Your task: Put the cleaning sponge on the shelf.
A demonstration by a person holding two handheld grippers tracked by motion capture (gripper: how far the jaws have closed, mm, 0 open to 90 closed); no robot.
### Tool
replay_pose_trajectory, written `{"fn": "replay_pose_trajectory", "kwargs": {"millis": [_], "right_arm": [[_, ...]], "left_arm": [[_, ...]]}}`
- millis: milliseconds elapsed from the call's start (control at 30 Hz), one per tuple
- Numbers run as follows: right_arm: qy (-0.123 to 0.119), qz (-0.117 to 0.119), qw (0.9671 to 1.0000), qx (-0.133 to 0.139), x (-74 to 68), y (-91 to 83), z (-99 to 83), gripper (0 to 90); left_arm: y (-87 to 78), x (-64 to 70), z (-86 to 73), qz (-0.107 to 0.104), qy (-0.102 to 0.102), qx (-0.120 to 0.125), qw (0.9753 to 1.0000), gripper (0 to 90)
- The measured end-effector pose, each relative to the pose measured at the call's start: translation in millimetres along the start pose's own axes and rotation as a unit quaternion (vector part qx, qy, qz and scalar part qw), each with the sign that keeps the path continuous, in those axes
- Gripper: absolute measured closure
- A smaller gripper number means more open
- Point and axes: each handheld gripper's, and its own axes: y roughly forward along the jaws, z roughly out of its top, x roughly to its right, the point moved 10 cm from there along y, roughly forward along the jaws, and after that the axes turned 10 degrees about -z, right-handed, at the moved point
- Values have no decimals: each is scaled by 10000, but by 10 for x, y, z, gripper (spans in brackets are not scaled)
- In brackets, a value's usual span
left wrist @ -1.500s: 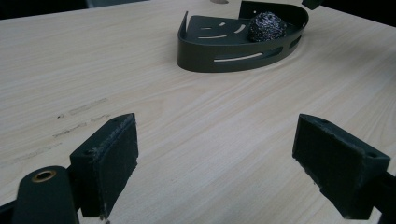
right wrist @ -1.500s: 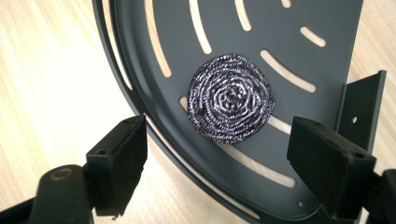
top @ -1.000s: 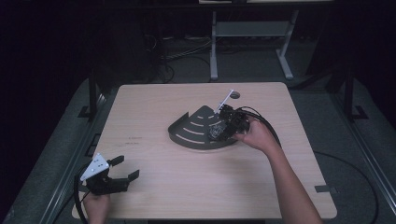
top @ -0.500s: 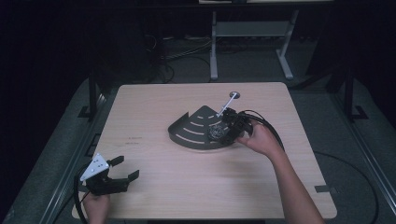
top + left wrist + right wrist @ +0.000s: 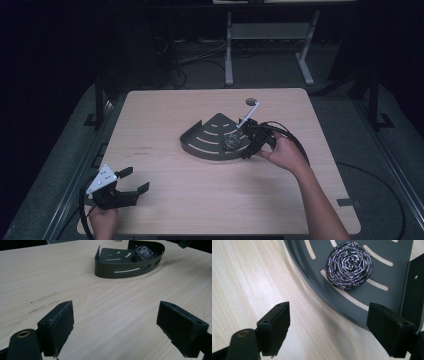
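Observation:
A dark grey quarter-round slotted tray (image 5: 200, 145) lies mid-table. A round steel-wool scourer (image 5: 232, 142) rests inside it near its right corner. My right gripper (image 5: 248, 145) is open just right of the scourer, low over the tray's curved rim. In the right gripper view the scourer (image 5: 349, 264) lies on the tray (image 5: 322, 250) ahead of the right gripper (image 5: 328, 327), whose jaws are spread wide and hold nothing. My left gripper (image 5: 136, 180) stands open at the table's front left corner. Ahead of the left gripper (image 5: 115, 325) are bare wood and, farther off, the tray (image 5: 125, 271) and scourer (image 5: 142, 253).
A small dark round spot (image 5: 250, 102) marks the tabletop behind the tray. The wooden table (image 5: 165, 110) stands on dark floor, with cables and a metal stand (image 5: 229, 55) beyond its far edge.
My right gripper has drawn back slightly to the right, so the scourer now shows in the tray. The left gripper has stayed put.

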Motion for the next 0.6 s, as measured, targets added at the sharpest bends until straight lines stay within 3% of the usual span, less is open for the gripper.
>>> {"fn": "replay_pose_trajectory", "kwargs": {"millis": [600], "right_arm": [[-11, -33, 10000, 16, -65, -58, -139, 184]], "left_arm": [[6, 3, -1, -7, -16, 1, 10000, 137]]}}
